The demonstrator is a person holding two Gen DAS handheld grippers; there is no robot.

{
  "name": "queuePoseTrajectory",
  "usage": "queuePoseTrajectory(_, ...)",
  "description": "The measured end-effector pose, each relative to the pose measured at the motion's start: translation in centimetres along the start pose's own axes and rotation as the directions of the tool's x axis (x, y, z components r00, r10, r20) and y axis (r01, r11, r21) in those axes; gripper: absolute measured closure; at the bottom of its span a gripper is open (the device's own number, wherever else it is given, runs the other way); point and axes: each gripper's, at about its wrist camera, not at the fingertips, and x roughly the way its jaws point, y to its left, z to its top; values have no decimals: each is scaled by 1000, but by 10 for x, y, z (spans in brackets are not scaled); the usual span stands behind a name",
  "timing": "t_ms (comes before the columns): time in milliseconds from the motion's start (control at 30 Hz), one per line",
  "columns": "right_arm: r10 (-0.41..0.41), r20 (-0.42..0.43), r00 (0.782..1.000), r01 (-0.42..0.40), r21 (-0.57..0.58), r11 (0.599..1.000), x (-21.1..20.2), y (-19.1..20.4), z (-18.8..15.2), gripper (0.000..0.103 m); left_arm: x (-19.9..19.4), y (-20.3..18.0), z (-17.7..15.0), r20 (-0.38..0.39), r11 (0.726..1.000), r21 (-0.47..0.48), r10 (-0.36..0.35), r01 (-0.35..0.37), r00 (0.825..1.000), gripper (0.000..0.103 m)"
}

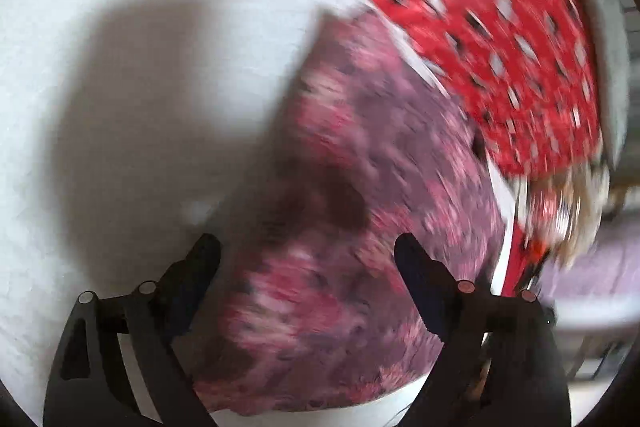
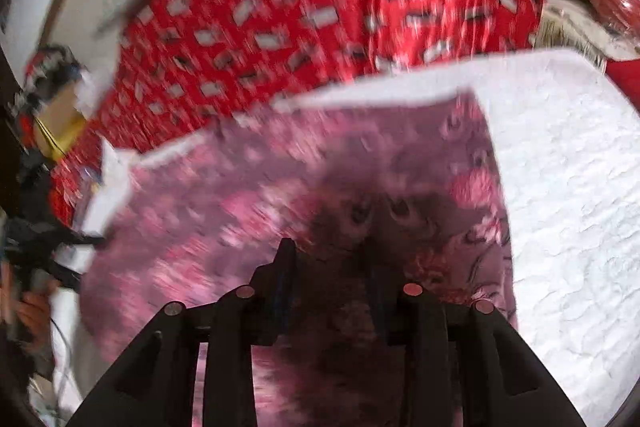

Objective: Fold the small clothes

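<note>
A small pink and purple patterned cloth [image 1: 360,167] lies flat on the white padded surface [image 1: 140,27]. In the left wrist view my left gripper [image 1: 306,247] hovers over the cloth's near left part. It is open wide and its pads touch nothing. The right wrist view shows the same cloth [image 2: 260,187], its far right corner squared off. My right gripper [image 2: 328,255] stands over the cloth's near edge with a narrow gap between its fingers and no fabric pinched. Both pictures are blurred.
A red cloth with white and black marks [image 1: 500,27] covers the area beyond the white surface [image 2: 560,187], seen also as red cloth [image 2: 320,7] in the right wrist view. At that view's left edge a hand [image 2: 32,307] holds the other gripper [image 2: 48,239].
</note>
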Motion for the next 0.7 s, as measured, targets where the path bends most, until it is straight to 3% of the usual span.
queuePoseTrajectory(67, 7, 56, 998, -5, -39, 999, 2, -2, -6, 67, 12, -19, -10, -66, 995, 100, -9, 15, 998, 34)
queuePoseTrajectory(133, 5, 76, 997, -2, -40, 999, 3, -1, -9, 67, 13, -34, -18, -51, 981, 187, 69, -59, 996, 67)
queuePoseTrajectory(200, 17, 81, 997, -14, -32, 999, 3, -3, -10, 67, 9, -42, -21, -48, 982, 185, 48, -39, 998, 81)
queuePoseTrajectory(433, 51, 87, 995, -50, -6, 999, 1, -8, -9, 67, -23, -97, -35, 56, 972, 233, 11, -24, 998, 84)
queuePoseTrajectory(700, 91, 70, 993, -98, 92, 991, -15, -20, -7, 68, -47, -190, -56, 115, 934, 357, -39, -5, 993, 84)
